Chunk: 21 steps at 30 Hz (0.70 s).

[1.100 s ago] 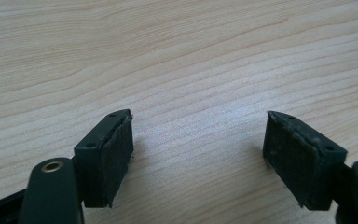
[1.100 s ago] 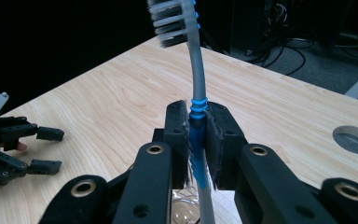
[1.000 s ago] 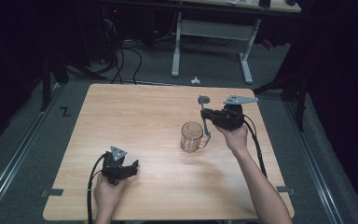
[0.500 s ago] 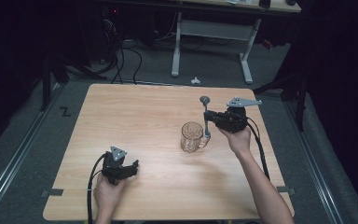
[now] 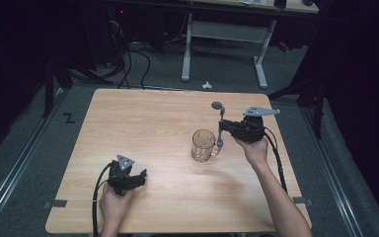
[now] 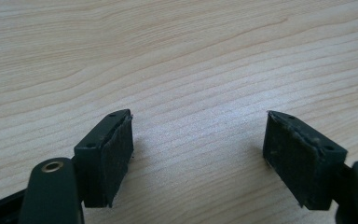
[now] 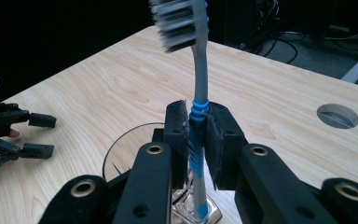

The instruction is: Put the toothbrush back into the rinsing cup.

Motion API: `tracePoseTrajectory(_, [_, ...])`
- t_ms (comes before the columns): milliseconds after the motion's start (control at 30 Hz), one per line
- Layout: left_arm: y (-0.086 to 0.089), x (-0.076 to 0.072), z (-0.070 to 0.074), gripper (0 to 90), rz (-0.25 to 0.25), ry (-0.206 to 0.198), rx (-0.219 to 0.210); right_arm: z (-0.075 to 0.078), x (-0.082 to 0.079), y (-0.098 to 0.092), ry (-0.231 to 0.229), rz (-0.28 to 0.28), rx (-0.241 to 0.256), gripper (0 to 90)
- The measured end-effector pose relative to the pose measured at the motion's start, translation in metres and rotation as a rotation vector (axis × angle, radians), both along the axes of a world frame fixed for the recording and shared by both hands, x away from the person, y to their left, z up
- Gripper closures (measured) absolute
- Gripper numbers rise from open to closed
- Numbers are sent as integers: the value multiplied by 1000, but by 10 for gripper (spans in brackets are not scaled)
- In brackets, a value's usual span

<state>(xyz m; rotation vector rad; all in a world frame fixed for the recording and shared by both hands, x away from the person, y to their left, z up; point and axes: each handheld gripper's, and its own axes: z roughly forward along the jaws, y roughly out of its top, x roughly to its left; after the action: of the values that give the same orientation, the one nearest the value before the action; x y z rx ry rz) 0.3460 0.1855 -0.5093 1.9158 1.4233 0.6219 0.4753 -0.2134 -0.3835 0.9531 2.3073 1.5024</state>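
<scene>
The right gripper [image 7: 196,135] pinches a toothbrush [image 7: 196,88] by its blue-banded grip, bristles up, the handle's lower end just beside the handle side of the glass mug [image 5: 203,144] standing right of centre on the table [image 5: 143,123]; the left gripper [image 6: 198,154] rests low near the front edge, jaws spread on nothing; I'd shift the brush over the mug's open mouth, keep it upright, lower it inside the rim, then let go gently

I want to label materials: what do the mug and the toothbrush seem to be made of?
The mug looks like clear glass or perhaps hard plastic: the table grain shows through it. The toothbrush seems grey plastic with blue, ribbed, probably rubbery grip bands.
</scene>
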Motion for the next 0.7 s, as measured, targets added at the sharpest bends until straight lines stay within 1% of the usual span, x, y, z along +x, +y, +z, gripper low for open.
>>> tracePoseTrajectory(233, [0,0,0,248,0,0,0,-4,0,-3,9,-4,-1,796])
tracePoseTrajectory(400, [0,0,0,248,0,0,0,-7,-1,-2,6,-6,-8,796])
tracePoseTrajectory(700, [0,0,0,249,0,0,0,-15,-3,-5,22,-9,-15,796])
